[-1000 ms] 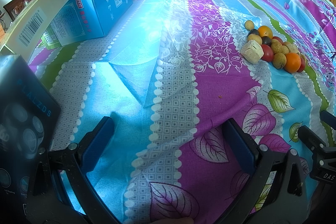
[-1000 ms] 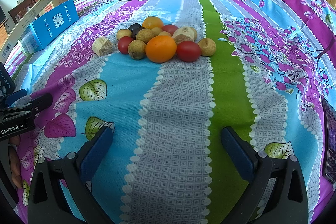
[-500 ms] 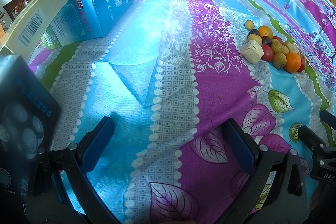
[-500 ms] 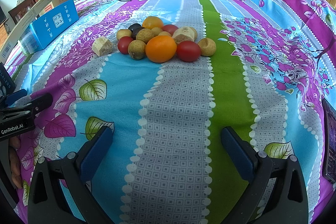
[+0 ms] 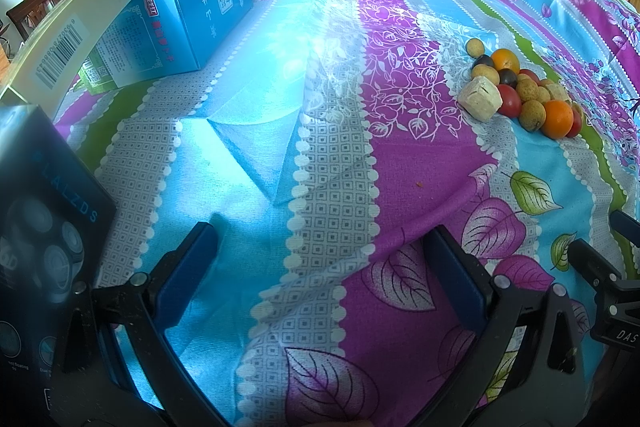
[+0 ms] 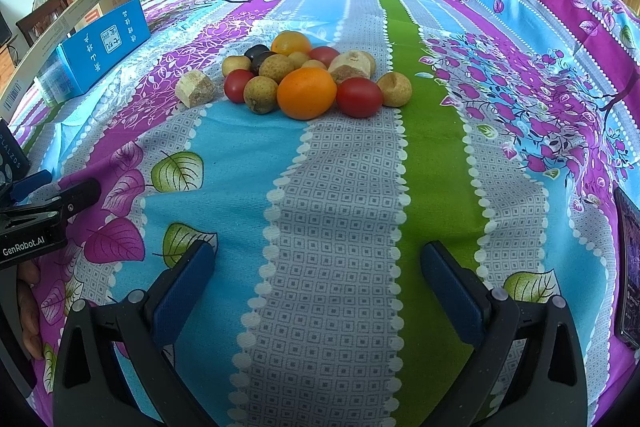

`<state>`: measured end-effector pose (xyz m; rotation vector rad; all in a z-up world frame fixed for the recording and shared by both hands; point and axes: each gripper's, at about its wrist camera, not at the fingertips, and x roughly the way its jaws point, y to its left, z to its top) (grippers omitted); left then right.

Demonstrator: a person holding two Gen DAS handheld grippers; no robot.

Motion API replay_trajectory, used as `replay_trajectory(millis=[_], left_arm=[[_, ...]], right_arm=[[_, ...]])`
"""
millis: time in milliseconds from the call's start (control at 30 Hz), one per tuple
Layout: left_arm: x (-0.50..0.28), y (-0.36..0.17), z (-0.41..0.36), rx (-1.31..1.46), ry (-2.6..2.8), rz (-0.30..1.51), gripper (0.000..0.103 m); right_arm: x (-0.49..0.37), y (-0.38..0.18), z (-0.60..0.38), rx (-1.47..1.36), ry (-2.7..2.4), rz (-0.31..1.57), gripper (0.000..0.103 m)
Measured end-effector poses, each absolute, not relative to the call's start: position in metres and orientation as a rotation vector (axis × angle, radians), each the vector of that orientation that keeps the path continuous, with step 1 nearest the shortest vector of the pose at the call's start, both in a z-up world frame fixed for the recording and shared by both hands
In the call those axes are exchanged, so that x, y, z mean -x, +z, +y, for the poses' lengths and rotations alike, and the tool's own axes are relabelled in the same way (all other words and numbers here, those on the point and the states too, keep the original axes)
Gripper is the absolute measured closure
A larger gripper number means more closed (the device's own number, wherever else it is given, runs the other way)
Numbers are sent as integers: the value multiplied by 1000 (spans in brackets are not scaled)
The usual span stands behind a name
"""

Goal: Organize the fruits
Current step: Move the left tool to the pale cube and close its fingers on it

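Holding both tools low over the patterned bedspread (image 6: 344,187), we keep our right gripper (image 6: 318,267) spread wide with nothing between its blue pads (image 6: 180,291); our left gripper (image 5: 320,259) is likewise released and empty, with a dark box (image 5: 44,227) just beside it on its left. Ahead of our right gripper, well apart from it, lies the fruit pile (image 6: 304,75): a large orange (image 6: 307,93) at the front, touching a red tomato (image 6: 359,97) and a brown longan (image 6: 261,94). A pale cut chunk (image 6: 195,89) sits just left of the pile, apart from it. A second orange (image 6: 291,43) and dark plums (image 6: 258,54) lie behind. Farther left stands a blue carton (image 6: 100,51).
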<state>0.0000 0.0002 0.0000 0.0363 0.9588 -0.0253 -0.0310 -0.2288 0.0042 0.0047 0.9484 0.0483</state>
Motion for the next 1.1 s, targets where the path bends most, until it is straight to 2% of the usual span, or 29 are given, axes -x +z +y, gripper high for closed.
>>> replay_trajectory(millis=[500, 567, 700, 767, 833, 1100], left_arm=[[2, 6, -11, -80, -18, 996, 1], [-1, 10, -14, -68, -49, 998, 11], [-17, 17, -33, -84, -172, 993, 24], [-28, 19, -43, -89, -229, 999, 39], [-43, 21, -56, -105, -286, 1015, 45], [-70, 14, -86, -151, -358, 1015, 46]], right_arm=[[34, 2, -225, 5, 30, 960, 0], [35, 4, -227, 0, 38, 963, 0], [36, 4, -226, -1, 38, 961, 0], [36, 4, -227, -6, 41, 959, 0], [37, 5, -226, -5, 40, 959, 0], [38, 5, -227, -7, 41, 960, 0]])
